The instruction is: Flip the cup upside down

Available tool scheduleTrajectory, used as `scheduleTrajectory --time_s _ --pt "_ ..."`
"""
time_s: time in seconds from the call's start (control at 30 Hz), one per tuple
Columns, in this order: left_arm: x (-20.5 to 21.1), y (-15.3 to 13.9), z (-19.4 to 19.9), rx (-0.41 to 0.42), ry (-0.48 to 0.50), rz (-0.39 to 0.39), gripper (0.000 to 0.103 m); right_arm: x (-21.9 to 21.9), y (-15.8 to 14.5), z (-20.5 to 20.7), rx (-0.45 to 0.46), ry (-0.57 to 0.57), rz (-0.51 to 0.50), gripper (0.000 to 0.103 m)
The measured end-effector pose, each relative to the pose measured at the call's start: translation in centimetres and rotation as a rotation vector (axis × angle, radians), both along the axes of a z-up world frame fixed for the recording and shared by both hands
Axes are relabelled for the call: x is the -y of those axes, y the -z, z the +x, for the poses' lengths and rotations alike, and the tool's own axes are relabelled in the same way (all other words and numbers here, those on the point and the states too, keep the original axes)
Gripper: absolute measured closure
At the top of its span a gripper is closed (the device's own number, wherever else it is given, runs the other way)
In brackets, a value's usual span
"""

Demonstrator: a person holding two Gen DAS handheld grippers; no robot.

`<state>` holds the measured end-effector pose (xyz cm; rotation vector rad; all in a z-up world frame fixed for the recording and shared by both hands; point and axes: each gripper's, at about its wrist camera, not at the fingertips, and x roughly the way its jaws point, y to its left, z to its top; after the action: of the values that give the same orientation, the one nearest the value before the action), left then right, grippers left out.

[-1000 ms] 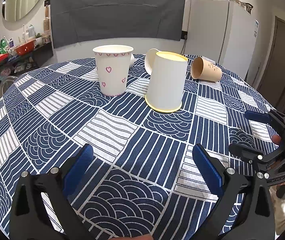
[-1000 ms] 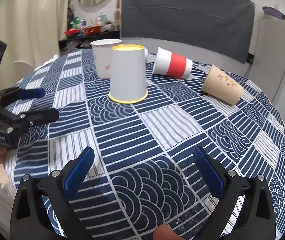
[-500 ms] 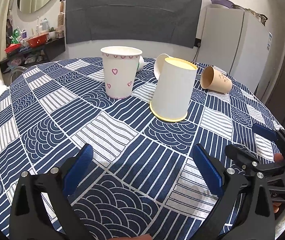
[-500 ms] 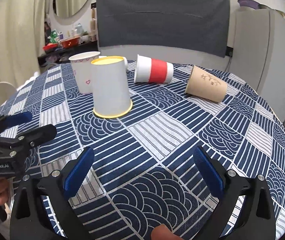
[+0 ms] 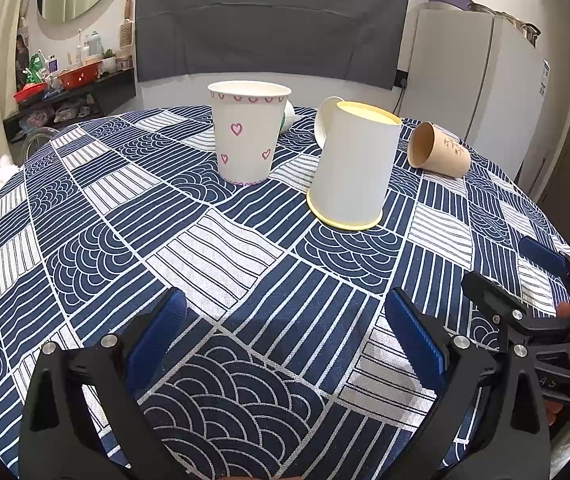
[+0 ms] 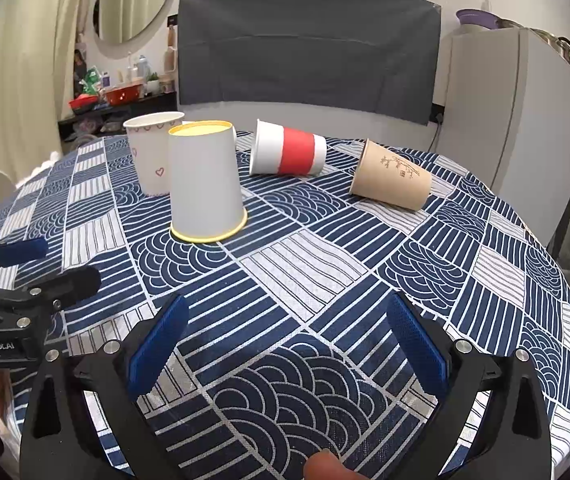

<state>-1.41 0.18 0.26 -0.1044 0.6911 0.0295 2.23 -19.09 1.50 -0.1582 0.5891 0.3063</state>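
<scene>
A white cup with a yellow rim stands upside down on the patterned tablecloth; it also shows in the right wrist view. A white cup with pink hearts stands upright behind it to the left. A red-banded cup and a brown cup lie on their sides; the brown cup also shows in the left wrist view. My left gripper is open and empty, low over the near table. My right gripper is open and empty too.
The round table has a blue and white cloth. A grey chair back stands behind it, a white fridge at the right, a cluttered shelf at the left. Each gripper shows in the other's view.
Both grippers have drawn back and swung a little; the cups look farther off and shifted in both views. No cup has moved. Both grippers stay open.
</scene>
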Motion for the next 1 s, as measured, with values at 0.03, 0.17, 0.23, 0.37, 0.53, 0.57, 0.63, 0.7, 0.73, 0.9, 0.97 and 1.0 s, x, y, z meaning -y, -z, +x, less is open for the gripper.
scheduleTrajectory --time_s 0.03,0.17,0.23,0.37,0.53,0.57,0.63,0.7,0.73,0.9,0.97,1.0 --pt "0.03 0.01 -0.01 0.001 0.0 -0.001 0.006 0.01 0.0 -0.01 0.001 0.001 0.0 0.008" --pt "0.09 -0.04 -0.11 0.006 0.004 0.0 0.006 -0.07 0.1 0.0 -0.007 -0.002 -0.008 0.008" --pt "0.16 -0.07 -0.19 0.009 0.006 0.006 0.006 -0.13 0.17 0.07 -0.016 -0.011 -0.01 0.008" --pt "0.14 -0.02 -0.08 0.004 0.002 0.008 0.006 -0.16 0.25 0.15 -0.025 -0.014 -0.009 0.008" --pt "0.2 0.03 0.04 -0.003 0.001 0.011 0.006 -0.28 0.29 0.12 -0.028 -0.021 -0.015 0.008" --pt "0.23 0.03 0.04 -0.003 0.0 0.014 0.006 -0.29 0.3 0.11 -0.028 -0.022 -0.015 0.008" --pt "0.24 0.03 0.02 -0.003 0.0 0.016 0.006 -0.3 0.3 0.09 -0.026 -0.021 -0.016 0.008" --pt "0.26 0.02 -0.05 0.001 -0.001 0.017 0.006 -0.31 0.29 0.12 -0.026 -0.021 -0.017 0.008" --pt "0.28 0.02 -0.07 0.002 0.001 0.017 0.006 -0.32 0.28 0.12 -0.025 -0.021 -0.017 0.008" --pt "0.27 0.02 -0.14 0.004 -0.001 0.018 0.006 -0.32 0.24 0.11 -0.017 -0.01 -0.02 0.008" --pt "0.33 -0.06 -0.25 0.013 -0.002 0.023 0.006 -0.28 0.23 0.1 -0.015 -0.008 -0.02 0.008" --pt "0.37 -0.08 -0.29 0.015 -0.001 0.026 0.006 -0.28 0.24 0.1 -0.016 -0.009 -0.02 0.008"
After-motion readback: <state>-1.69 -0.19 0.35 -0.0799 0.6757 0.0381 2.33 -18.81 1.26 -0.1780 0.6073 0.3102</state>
